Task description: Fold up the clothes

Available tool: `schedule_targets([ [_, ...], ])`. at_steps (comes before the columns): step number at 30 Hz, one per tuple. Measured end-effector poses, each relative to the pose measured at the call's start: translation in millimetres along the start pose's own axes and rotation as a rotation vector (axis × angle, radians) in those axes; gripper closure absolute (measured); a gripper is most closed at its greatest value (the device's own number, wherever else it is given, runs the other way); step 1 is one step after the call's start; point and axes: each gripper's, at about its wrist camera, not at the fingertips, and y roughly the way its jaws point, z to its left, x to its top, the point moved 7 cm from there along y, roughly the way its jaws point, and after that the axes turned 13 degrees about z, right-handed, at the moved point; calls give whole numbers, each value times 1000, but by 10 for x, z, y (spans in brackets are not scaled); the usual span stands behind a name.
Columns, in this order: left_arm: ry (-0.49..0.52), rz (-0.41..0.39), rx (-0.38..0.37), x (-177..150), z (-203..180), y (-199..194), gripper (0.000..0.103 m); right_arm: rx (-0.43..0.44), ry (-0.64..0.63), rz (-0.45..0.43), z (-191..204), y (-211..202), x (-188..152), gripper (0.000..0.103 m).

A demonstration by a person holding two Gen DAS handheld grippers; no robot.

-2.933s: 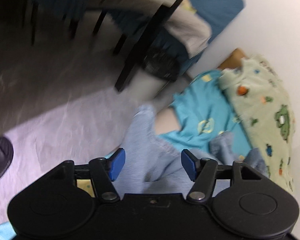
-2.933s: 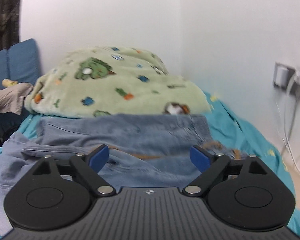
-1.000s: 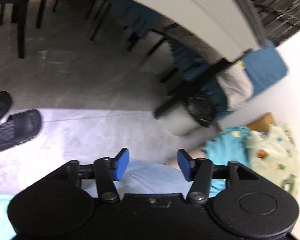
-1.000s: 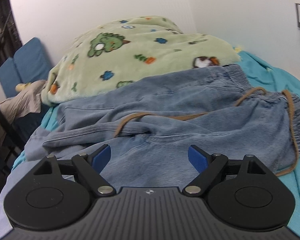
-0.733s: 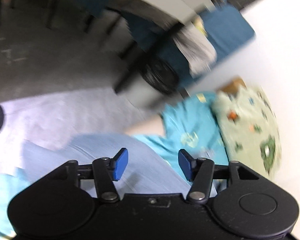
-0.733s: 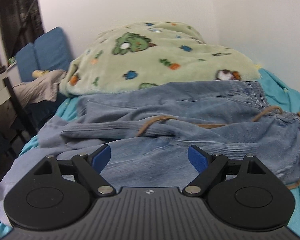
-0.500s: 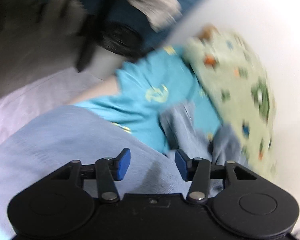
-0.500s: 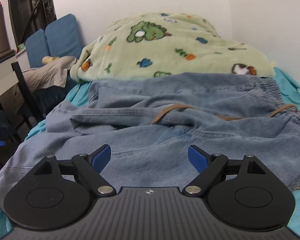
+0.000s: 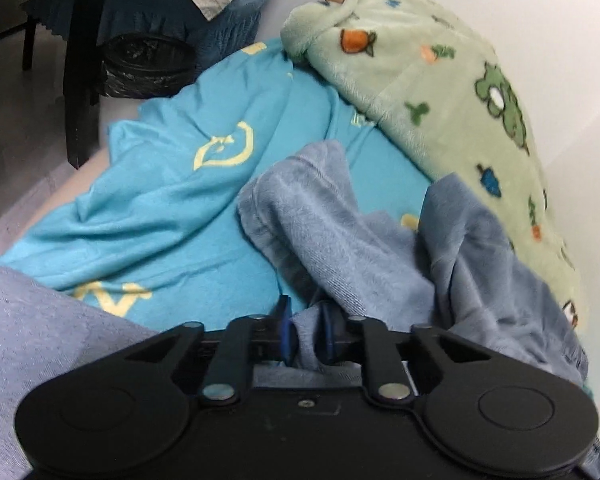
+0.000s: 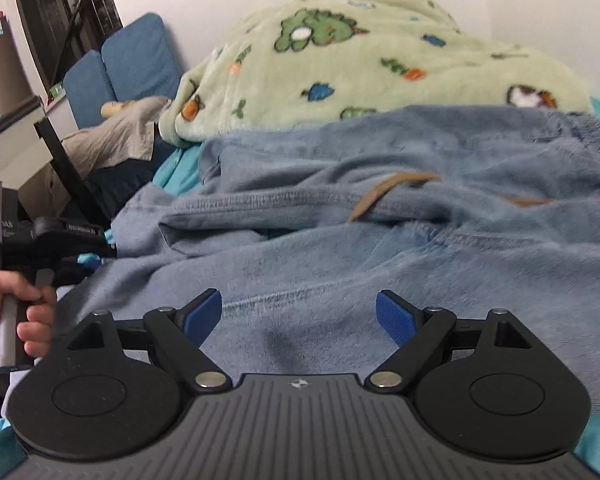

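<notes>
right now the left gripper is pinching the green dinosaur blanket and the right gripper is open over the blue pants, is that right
Not quite. The left gripper is pinching a fold of the blue pants, not the green dinosaur blanket, as the left wrist view shows; its jaws have just been closing. The right gripper is indeed open over the pants.

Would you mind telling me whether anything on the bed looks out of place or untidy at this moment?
The blue trousers lie rumpled rather than flat, one leg bunched in folds on the turquoise sheet, and their tan drawstring trails loose across the fabric. Nothing looks spilled or damaged.
</notes>
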Motion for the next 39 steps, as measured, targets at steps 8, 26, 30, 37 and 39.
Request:
schedule_targets([
  [8,-84,-282,-31,283,-49,-833,94,-4,38,-13,-101,-25,-6,16],
  [26,-533,-461,219,447,1787,-1506,95,-24,59,-20,-188,-122,6,16],
  [30,-559,-406,258,419,1931,-1263,95,-28,60,-15,-205,-103,2,16],
  [37,-635,-265,250,223,2119,-1093,88,-38,61,-37,-237,-115,54,16],
  [39,-675,-239,202,131,2107,-1199,87,-39,63,-51,-249,-154,73,16],
])
